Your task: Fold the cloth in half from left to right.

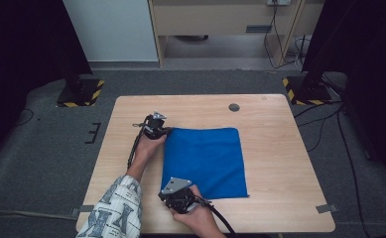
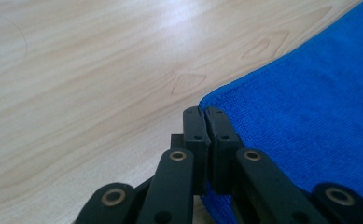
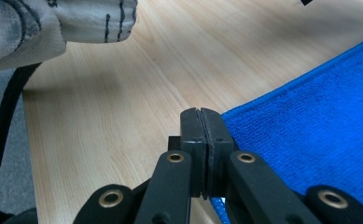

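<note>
Two corners of the blue cloth (image 1: 204,161), which lies flat at the centre of the tabletop (image 1: 275,163), are in our grip: the left gripper (image 1: 166,131) has its jaws pressed together on the upper-left corner; the right gripper (image 1: 176,194) is clamped on the lower-left corner near the bottom of the frame. We judge the grasping step done; the next move calls for lifting both corners evenly and carrying that left edge across to the right edge to fold the cloth, keeping it taut.

Readable text: none.
Large letter-like marks are printed on the patterned sleeve (image 1: 116,210), but no word or number can be made out.
</note>
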`<state>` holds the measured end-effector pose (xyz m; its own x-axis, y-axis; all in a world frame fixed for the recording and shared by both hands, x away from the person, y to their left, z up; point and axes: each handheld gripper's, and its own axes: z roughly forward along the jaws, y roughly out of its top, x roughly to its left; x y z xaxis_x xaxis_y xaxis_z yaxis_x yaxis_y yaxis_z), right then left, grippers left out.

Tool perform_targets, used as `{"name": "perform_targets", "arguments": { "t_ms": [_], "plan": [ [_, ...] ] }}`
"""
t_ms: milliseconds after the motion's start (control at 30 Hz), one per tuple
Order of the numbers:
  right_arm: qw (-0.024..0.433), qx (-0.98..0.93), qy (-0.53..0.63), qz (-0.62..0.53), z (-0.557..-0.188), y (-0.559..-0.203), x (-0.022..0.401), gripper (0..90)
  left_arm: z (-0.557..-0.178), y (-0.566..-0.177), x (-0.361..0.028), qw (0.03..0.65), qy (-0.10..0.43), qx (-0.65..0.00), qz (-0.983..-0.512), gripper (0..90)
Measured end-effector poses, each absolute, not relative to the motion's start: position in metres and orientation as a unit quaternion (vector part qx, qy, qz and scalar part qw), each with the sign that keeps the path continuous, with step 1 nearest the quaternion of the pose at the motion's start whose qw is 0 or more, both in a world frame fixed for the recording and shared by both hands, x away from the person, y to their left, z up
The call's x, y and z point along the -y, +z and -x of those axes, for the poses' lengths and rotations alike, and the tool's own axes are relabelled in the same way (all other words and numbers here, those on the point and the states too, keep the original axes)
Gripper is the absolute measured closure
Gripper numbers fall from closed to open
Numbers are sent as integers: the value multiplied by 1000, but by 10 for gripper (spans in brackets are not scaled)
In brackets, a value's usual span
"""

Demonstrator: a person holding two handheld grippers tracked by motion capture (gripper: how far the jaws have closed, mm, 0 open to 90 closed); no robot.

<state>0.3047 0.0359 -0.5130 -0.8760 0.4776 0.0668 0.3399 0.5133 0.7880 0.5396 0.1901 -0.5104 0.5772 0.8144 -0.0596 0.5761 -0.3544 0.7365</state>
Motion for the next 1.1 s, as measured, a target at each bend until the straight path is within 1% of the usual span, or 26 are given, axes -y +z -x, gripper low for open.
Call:
{"name": "perform_targets", "arguments": {
  "t_ms": [267,600,1100],
  "plan": [
    [98,-859,446,-230,-300,-496,-37,896,-536,-486,-189,381,174,-426,-802,878],
    [108,-852,461,-221,-295,-480,-42,897,-533,-478,-203,376,178,-435,-799,877],
    [107,-849,466,-224,-294,-480,-52,897,-530,-469,-216,392,172,-432,-794,878]
  ]
}}
